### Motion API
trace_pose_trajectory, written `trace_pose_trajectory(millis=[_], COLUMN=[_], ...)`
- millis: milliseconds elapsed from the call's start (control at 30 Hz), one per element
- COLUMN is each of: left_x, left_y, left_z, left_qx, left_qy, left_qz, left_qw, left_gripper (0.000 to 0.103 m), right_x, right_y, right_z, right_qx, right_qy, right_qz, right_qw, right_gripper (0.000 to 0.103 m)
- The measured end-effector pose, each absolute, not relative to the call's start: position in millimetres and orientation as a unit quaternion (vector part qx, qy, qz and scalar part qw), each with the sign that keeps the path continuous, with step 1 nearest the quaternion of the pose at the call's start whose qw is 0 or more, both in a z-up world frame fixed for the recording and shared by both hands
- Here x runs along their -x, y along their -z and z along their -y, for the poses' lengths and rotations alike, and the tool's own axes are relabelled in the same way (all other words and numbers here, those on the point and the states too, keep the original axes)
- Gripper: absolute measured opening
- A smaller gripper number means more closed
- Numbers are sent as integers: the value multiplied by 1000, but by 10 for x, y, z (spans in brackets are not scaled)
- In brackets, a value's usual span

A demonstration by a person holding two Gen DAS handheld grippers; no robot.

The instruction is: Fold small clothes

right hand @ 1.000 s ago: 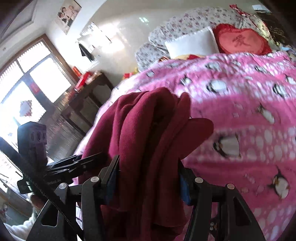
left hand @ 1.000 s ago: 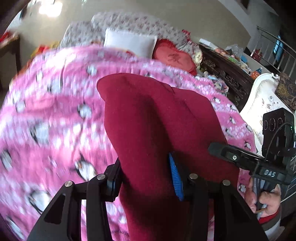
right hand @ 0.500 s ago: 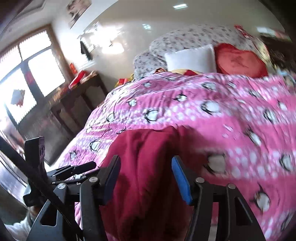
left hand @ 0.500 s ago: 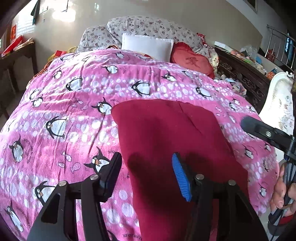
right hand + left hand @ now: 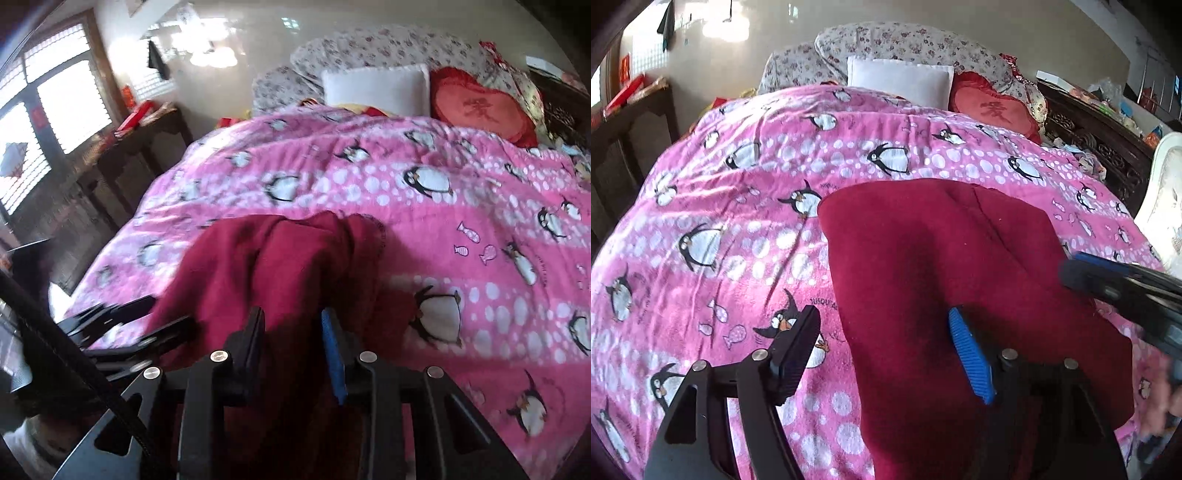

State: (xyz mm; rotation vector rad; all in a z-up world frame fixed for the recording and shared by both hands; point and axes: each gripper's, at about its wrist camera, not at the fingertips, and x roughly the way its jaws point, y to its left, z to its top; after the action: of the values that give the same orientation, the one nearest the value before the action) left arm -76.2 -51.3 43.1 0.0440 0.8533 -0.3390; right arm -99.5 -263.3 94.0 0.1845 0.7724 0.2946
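**foldnoob:** Maroon fleece is what's nearest, right under both cameras. Why is it lying like that and why do the two tongs look so different?

**laundry_dan:** Near to far then. The left tongs [image 5: 882,354] stand wide, and their jaws have just been opening. Nothing is pinched: the black finger is over the blanket, the blue finger [image 5: 971,363] over the cloth, and the left edge of the maroon garment [image 5: 945,280] runs between them untouched. My read is they've let go so the piece can lie flat on the bed.

**foldnoob:** And the right one?

**laundry_dan:** The right tongs [image 5: 293,332] are much narrower, and their jaws have just been closing. Cloth is between them, bunched into a ridge ahead of the tips. Whether the pads actually press it, I can't tell; that part is dark and a bit smeared. I'd guess they're going for a fresh grip on the near edge for the next fold.

**foldnoob:** Where's the garment overall?

**laundry_dan:** At the near end of the bed on the pink penguin blanket [image 5: 713,236], mostly flat with a seam or crease running up its right half. From the left camera, the right tongs come in from the right over its edge.

**foldnoob:** Stuff behind?

**laundry_dan:** Blanket stretches bare beyond it, plenty of room to fold away from the person. At the far end are a white pillow [image 5: 899,79] and a red heart cushion [image 5: 993,109] just right of it, well apart from the work.
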Motion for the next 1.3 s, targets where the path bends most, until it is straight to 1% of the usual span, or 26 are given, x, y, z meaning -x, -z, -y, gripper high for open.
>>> trace_pose_trajectory(millis=[100, 200, 267, 300, 367, 400, 433, 500, 600, 667, 700, 767, 933, 1300], left_x=[803, 841, 873, 902, 982, 1021, 1057, 1121, 1221, 1289, 1332, 1385, 1518, 1645], left_y=[-437, -434, -430, -436, -475, -500, -533, -587, -660, -708, -737, -781, -885, -954], left_z=[528, 529, 543, 549, 559, 558, 547, 514, 459, 432, 412, 384, 305, 246], left_qx=[-26, -25, -25, -28, -38, -42, -42, -37, -32, -32, -32, -31, -27, -19], left_qy=[159, 154, 148, 143, 131, 128, 125, 118, 108, 101, 99, 96, 91, 93], left_qz=[-409, -405, -404, -401, -391, -388, -385, -379, -370, -363, -358, -350, -333, -322], left_qw=[898, 901, 902, 905, 910, 912, 914, 917, 922, 926, 928, 931, 938, 942], left_gripper=[72, 72, 73, 73, 73, 73, 74, 77, 80, 83, 84, 86, 89, 90], right_x=[1318, 1442, 1444, 1467, 1550, 1592, 1627, 1708, 1791, 1817, 1829, 1853, 1947, 2036], right_y=[-1041, -814, -615, -620, -725, -793, -844, -969, -1075, -1103, -1108, -1123, -1170, -1183], right_z=[2534, 2475, 2509, 2534, 2547, 2550, 2552, 2528, 2488, 2474, 2465, 2453, 2416, 2394], right_qx=[-55, -23, -39, -51, -65, -68, -66, -56, -47, -52, -55, -59, -59, -59], right_qy=[-154, -125, -121, -121, -125, -123, -120, -108, -88, -74, -69, -62, -47, -30], right_qz=[-359, -382, -394, -389, -378, -371, -364, -346, -329, -327, -326, -324, -313, -310], right_qw=[919, 915, 910, 912, 915, 918, 921, 930, 939, 941, 941, 942, 947, 949], right_gripper=[34, 34, 34, 34, 38, 45, 58, 68, 74, 81, 82, 83, 91, 93])
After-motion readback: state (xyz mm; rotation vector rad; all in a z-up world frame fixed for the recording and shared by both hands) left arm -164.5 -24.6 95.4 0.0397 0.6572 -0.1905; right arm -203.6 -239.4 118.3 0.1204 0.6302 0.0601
